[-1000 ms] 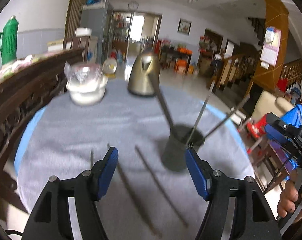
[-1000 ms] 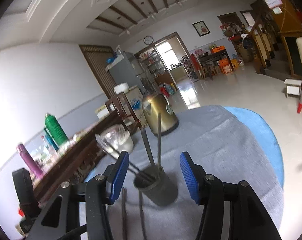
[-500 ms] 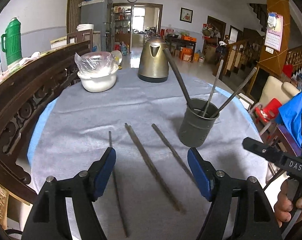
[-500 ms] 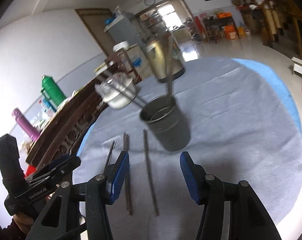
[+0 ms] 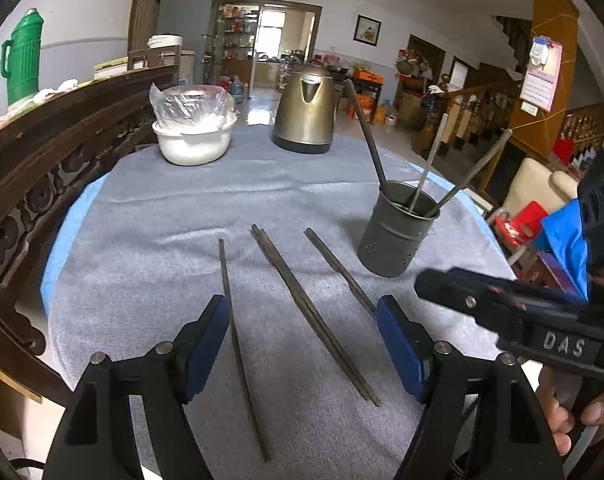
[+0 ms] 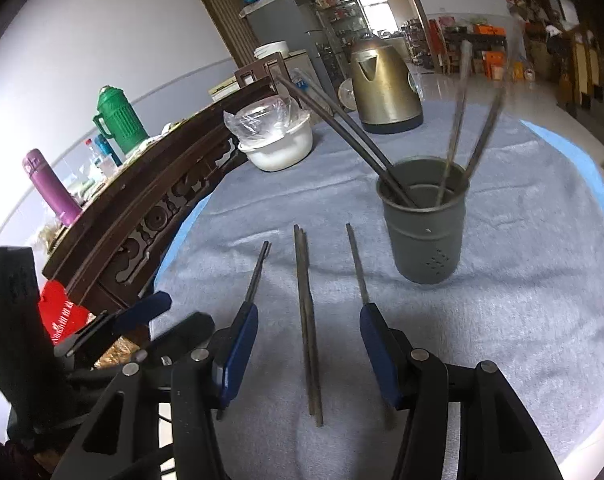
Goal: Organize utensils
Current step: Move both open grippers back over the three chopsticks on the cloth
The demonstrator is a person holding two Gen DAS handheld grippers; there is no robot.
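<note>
We hold both claws low over the near edge of the counter (image 5: 150, 208), and both stand wide open, gripping nothing. Between the pads of our left claw (image 5: 302, 344) lies the middle pair of chopsticks (image 5: 313, 312), flat on the grey cloth, running away from us and angled to the left. A single chopstick (image 5: 238, 344) passes just beside the left pad; another chopstick (image 5: 337, 272) ends close to the right pad. In the right wrist view, the same pair (image 6: 307, 320) sits right in the gap of our right claw (image 6: 307, 352), not touched by either pad. The cup (image 5: 397, 232) stands upright beyond the claws, to the right, well apart from the loose sticks, with several chopsticks leaning out of it. Farther back we see a kettle (image 5: 305, 110) and a covered bowl (image 5: 194, 136). The right claw's arm pokes in at the left view's right edge.
</note>
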